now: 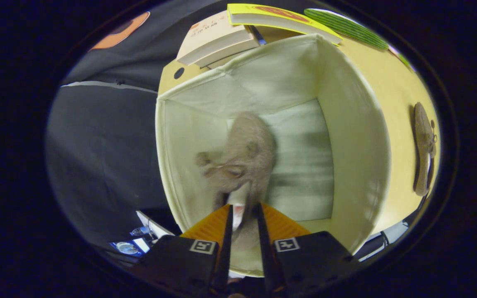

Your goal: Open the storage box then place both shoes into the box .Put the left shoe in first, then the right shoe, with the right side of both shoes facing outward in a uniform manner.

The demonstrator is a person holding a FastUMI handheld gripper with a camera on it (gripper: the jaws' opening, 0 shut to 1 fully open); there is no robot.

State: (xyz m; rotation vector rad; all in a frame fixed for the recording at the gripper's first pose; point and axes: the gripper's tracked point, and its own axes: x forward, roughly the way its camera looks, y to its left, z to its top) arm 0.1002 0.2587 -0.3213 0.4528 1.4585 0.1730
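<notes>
An open cream fabric storage box [354, 136] stands on the yellow table, and I look down into it. My gripper [243, 211] is shut on the heel end of a tan fuzzy shoe [246, 153], which hangs blurred inside the box near its left wall, toe pointing away from the fingers. A small bow with pom-poms shows on the shoe's upper. The second tan shoe [424, 149] lies on the table outside the box, beyond its right wall.
Stacked books [218, 39] and a yellow book [280, 16] lie on the table [391, 82] behind the box, with a green striped item [346, 27] further right. Black cloth hangs to the left. Small objects and cables sit low on the left.
</notes>
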